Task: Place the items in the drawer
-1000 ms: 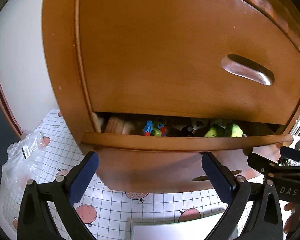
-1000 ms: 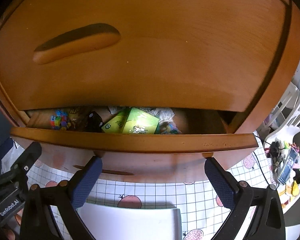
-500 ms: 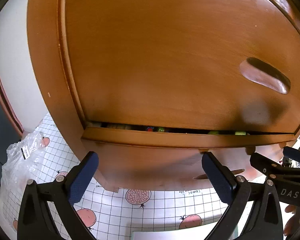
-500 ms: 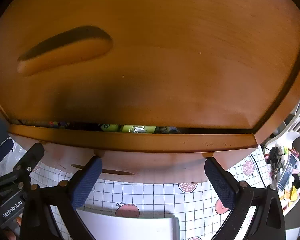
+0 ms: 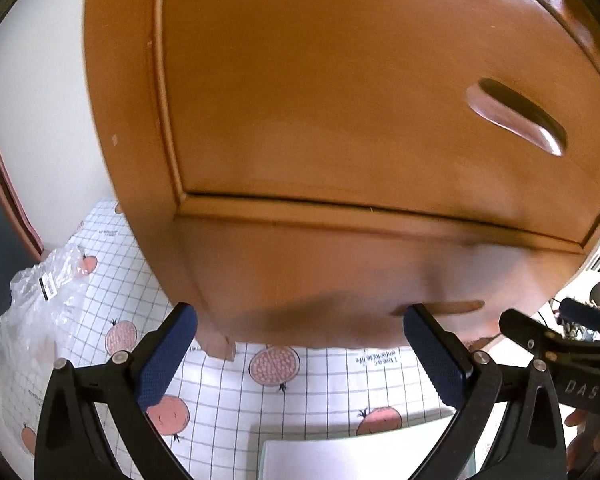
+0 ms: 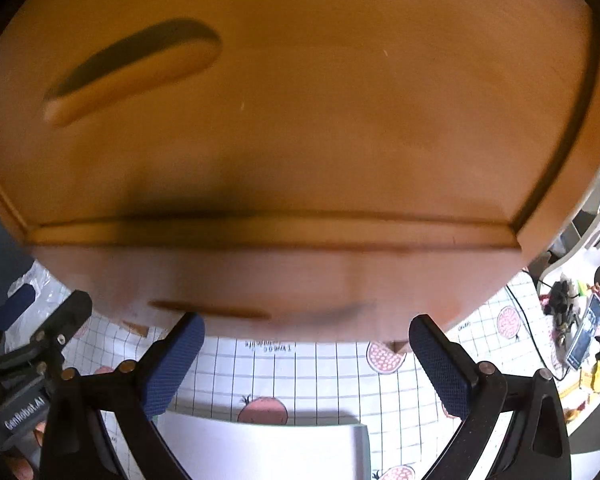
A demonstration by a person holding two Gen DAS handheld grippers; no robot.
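Drawer [image 5: 380,272] sits flush in the cabinet [image 5: 340,100]. Left gripper [image 5: 300,352] and right gripper [image 6: 306,356] both gape wide, holding nothing, right up against it.

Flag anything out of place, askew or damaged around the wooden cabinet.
Nothing stands out. The lower wooden drawer looks closed against the orange-brown wooden cabinet, with no contents showing. A crumpled clear plastic bag lies loose on the fruit-print grid cloth beside the cabinet.

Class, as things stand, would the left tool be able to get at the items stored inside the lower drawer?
Probably not. The lower drawer looks pushed in, with no gap showing at its top edge, so its front blocks the way. The left tool is open and holds nothing; it would need the handle slot first.
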